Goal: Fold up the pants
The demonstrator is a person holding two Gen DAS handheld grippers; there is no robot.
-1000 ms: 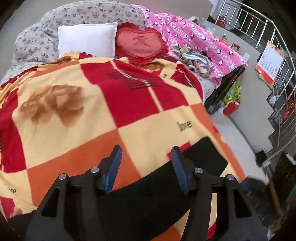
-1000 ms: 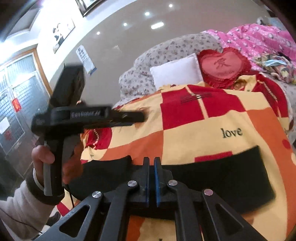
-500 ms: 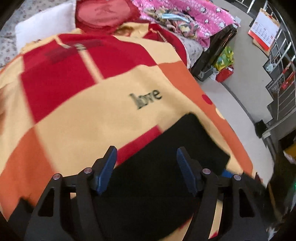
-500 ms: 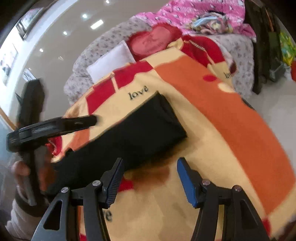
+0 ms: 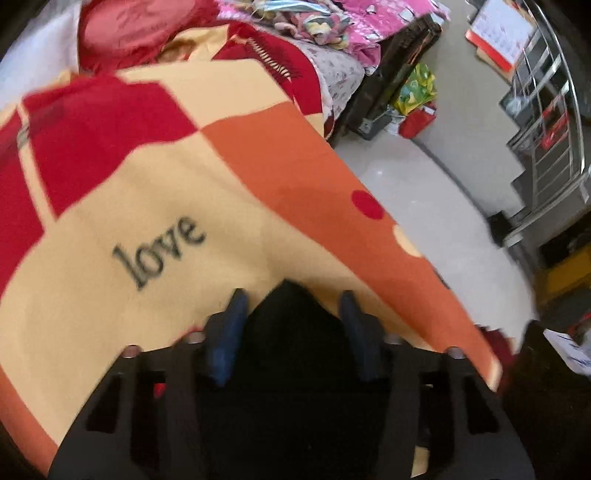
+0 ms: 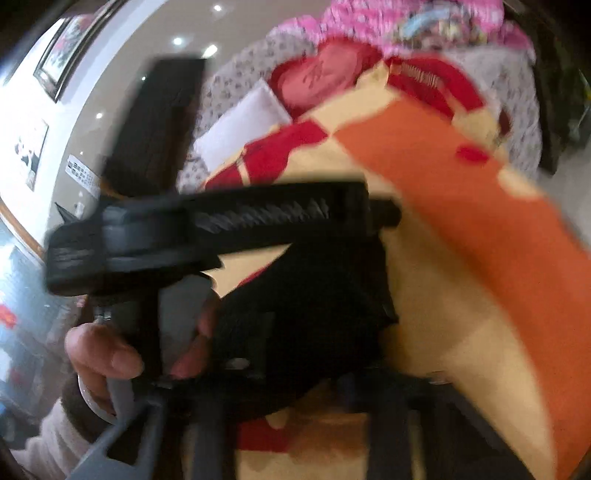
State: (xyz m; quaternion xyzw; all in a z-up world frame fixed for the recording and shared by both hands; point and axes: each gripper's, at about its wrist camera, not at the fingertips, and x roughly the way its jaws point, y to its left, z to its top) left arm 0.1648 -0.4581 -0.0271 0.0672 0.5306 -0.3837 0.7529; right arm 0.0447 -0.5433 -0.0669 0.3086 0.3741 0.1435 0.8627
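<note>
Your left gripper (image 5: 291,317) is straddling the pants (image 5: 291,332) corner at bottom centre, jaws closing, not yet pinching; right gripper: can't tell.

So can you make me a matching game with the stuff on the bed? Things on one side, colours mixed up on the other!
Things:
1. pants
2. heart cushion
3. pillow
4. the word "love"

Colours:
A. white
B. dark grey letters
C. black
D. red

Pairs: 1-C, 2-D, 3-A, 4-B
</note>
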